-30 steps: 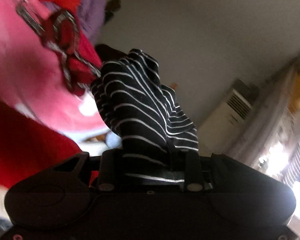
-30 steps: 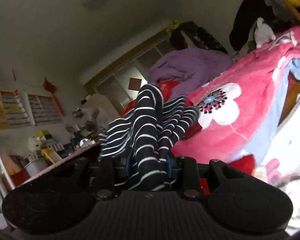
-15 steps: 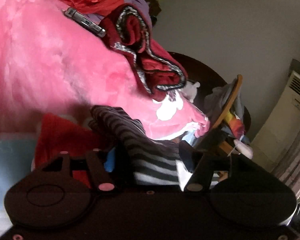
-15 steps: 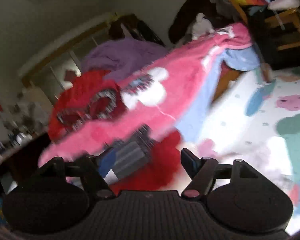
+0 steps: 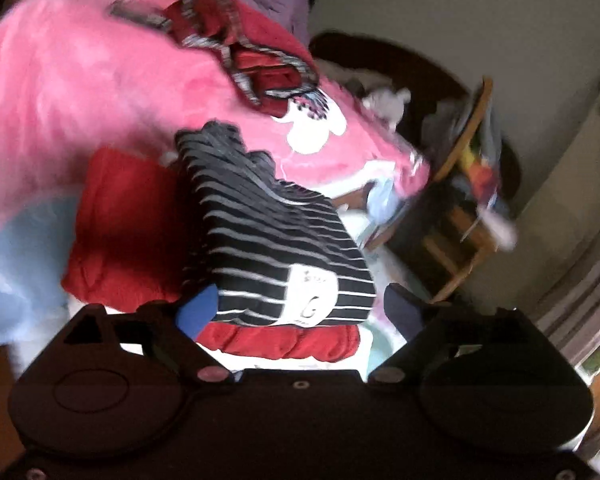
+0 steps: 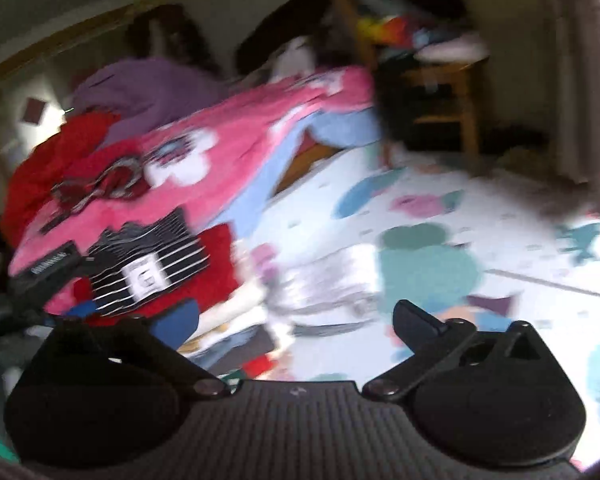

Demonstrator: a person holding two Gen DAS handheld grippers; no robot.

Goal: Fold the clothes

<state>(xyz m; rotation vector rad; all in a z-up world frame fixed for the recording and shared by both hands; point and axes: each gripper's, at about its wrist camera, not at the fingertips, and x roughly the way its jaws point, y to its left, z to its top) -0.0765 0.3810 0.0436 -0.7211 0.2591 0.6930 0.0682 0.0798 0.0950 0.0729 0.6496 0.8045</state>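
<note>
Left wrist view: the left tool (image 5: 300,308) tilts down at the folded striped garment (image 5: 272,236), which lies on a red garment (image 5: 128,232) against the pink blanket (image 5: 80,92). Its jaws are opening, with the garment's near edge between them; the blue pad (image 5: 196,312) sits right at the cloth, though contact is unclear. A wooden chair (image 5: 460,216) stands beyond.

Right wrist view: the right tool (image 6: 296,320) angles down, jaws opening on nothing. Only here shows the patterned floor mat (image 6: 480,220); the striped garment (image 6: 152,264) lies well to the left, apart.
</note>
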